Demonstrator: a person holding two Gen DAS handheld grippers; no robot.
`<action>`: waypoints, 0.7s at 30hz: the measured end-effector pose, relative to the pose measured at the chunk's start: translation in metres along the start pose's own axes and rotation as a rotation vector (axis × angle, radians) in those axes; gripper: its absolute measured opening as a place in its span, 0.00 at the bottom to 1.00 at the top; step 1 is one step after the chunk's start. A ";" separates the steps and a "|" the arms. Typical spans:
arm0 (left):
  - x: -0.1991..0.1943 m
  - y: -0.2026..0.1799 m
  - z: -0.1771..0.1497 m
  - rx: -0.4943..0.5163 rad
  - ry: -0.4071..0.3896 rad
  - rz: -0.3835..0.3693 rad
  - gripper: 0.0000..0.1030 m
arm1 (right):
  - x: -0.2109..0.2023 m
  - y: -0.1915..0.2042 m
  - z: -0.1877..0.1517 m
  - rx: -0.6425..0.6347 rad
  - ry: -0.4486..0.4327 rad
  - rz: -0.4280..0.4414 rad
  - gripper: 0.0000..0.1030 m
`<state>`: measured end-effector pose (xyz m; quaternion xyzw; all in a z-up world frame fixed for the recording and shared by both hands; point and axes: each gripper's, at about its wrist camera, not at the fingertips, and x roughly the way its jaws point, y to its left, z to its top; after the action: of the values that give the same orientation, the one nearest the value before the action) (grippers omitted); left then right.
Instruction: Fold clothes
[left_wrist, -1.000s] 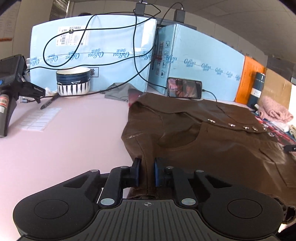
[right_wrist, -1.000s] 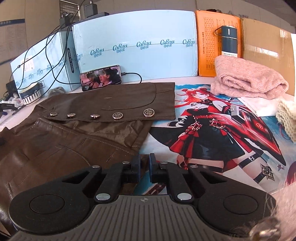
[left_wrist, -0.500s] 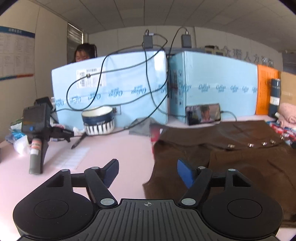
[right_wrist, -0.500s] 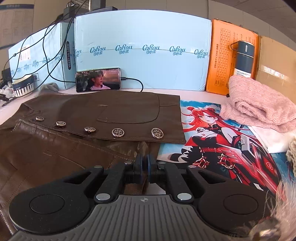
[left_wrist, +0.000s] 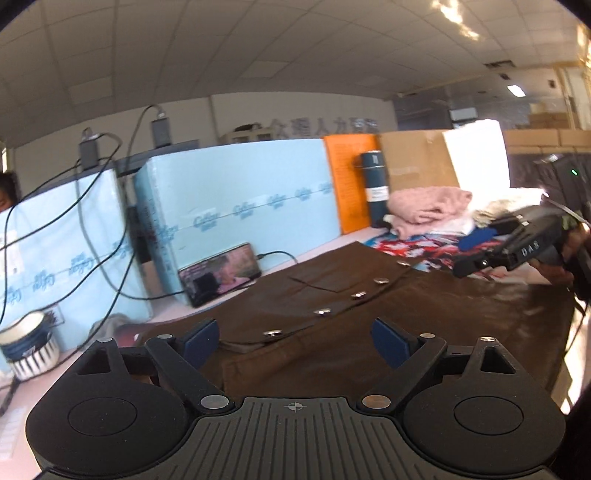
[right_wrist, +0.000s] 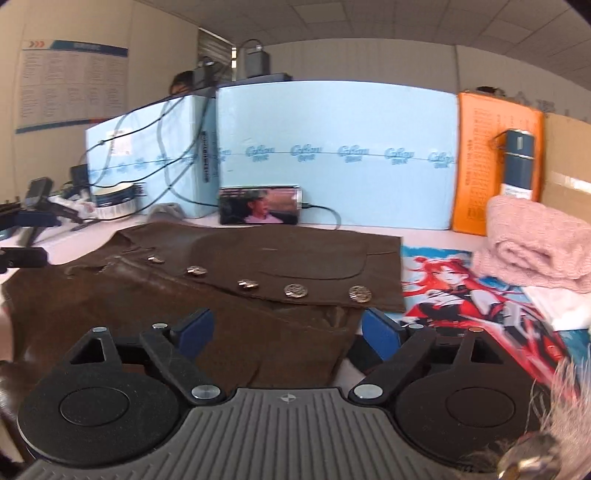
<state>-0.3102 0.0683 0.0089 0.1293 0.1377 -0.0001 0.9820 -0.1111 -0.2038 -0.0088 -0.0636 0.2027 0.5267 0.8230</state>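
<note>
A brown leather jacket (left_wrist: 406, 317) with a row of metal buttons lies flat on the table; it also shows in the right wrist view (right_wrist: 221, 295). My left gripper (left_wrist: 295, 338) is open and empty, raised above the jacket's near left part. My right gripper (right_wrist: 284, 328) is open and empty over the jacket's near right edge. The right gripper also shows at the right of the left wrist view (left_wrist: 517, 247), above the jacket's far corner.
Light blue boxes (right_wrist: 332, 147) with cables line the back. A phone (right_wrist: 258, 205) leans against them. A pink knit pile (right_wrist: 535, 240), a dark flask (right_wrist: 519, 158) and an anime mat (right_wrist: 480, 295) are at the right. A striped bowl (left_wrist: 27, 343) sits at the left.
Both grippers were shut on the jacket's near edge one second ago. The left opened first, then the right; both have let go and lifted, and the left now faces further right.
</note>
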 end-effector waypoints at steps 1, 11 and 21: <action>-0.004 -0.003 -0.001 0.021 0.000 -0.028 0.90 | -0.003 0.002 -0.001 -0.007 -0.007 0.033 0.85; -0.052 -0.002 -0.013 0.077 0.233 -0.181 0.90 | 0.007 0.020 -0.007 -0.041 0.128 0.276 0.85; -0.032 -0.042 -0.033 0.333 0.381 -0.200 0.92 | 0.008 0.006 -0.015 0.020 0.107 0.297 0.89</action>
<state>-0.3513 0.0352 -0.0240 0.2726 0.3300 -0.0955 0.8987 -0.1176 -0.1987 -0.0247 -0.0528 0.2588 0.6364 0.7247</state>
